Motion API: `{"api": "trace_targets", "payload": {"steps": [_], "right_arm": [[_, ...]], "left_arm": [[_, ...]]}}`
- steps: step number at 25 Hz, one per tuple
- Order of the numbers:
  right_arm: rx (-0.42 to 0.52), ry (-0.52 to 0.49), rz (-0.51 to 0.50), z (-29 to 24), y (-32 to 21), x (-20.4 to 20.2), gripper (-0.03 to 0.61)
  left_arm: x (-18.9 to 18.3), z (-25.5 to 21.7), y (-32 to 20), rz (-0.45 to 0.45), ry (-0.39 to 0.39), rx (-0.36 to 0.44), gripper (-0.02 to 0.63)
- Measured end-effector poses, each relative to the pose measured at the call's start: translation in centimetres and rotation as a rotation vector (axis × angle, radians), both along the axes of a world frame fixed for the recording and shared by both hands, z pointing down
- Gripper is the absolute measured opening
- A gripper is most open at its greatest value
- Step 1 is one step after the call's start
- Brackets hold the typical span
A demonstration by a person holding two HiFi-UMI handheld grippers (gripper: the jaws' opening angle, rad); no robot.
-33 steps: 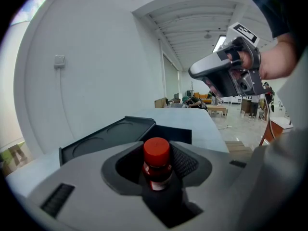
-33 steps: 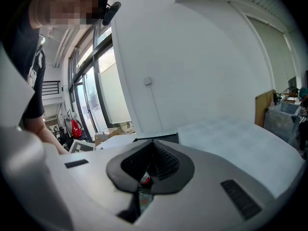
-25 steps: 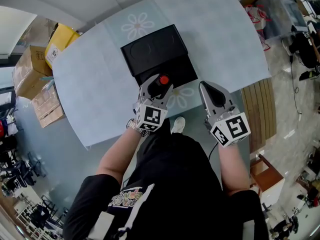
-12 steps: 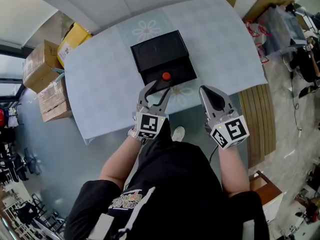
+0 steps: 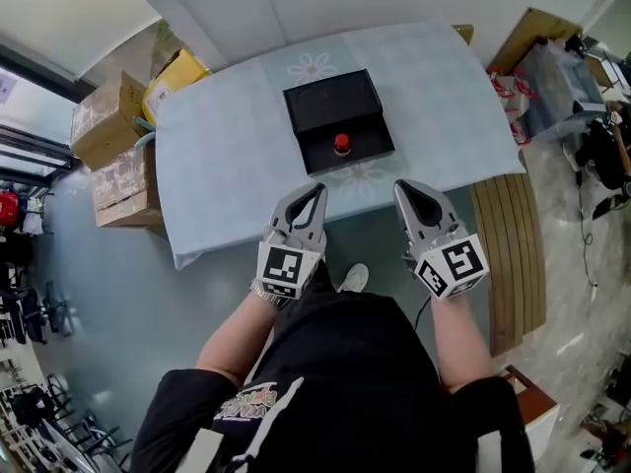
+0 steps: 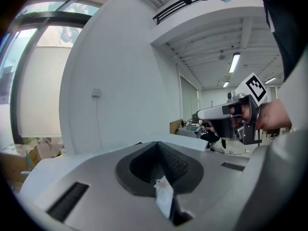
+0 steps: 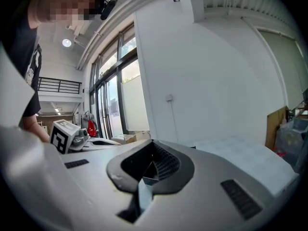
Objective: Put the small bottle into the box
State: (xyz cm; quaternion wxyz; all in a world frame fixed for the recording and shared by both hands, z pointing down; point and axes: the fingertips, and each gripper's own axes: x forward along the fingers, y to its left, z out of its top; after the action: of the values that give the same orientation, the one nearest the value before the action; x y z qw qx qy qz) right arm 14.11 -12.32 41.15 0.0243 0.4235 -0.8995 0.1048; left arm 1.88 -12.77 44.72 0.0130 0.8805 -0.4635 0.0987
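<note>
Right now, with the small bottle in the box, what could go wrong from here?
The small bottle appears to stand upright and loose in the open box, so a knock on the table might tip it. The box lies near the table's front edge, just ahead of the shut left tongs and right tongs; a forward swing could shove it.

Head view high above table, looking steeply down, tool views near level, facing wall.
</note>
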Motion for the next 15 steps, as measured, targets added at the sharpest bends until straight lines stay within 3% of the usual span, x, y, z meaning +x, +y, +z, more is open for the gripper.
{"api": "trace_targets", "payload": {"steps": [10,15], "right_arm": [[0.019,-0.016,-0.026,-1.0,5.0,-4.3,0.008],[0.004,-0.006,-0.004,-0.9,7.1,-6.5,0.008]], "left_arm": [[-2.2,-4.2,6.8,0.067,-0.004,0.033,0.008],[-4.0,-4.6,9.4,0.122,0.012,0.011,0.008]]}}
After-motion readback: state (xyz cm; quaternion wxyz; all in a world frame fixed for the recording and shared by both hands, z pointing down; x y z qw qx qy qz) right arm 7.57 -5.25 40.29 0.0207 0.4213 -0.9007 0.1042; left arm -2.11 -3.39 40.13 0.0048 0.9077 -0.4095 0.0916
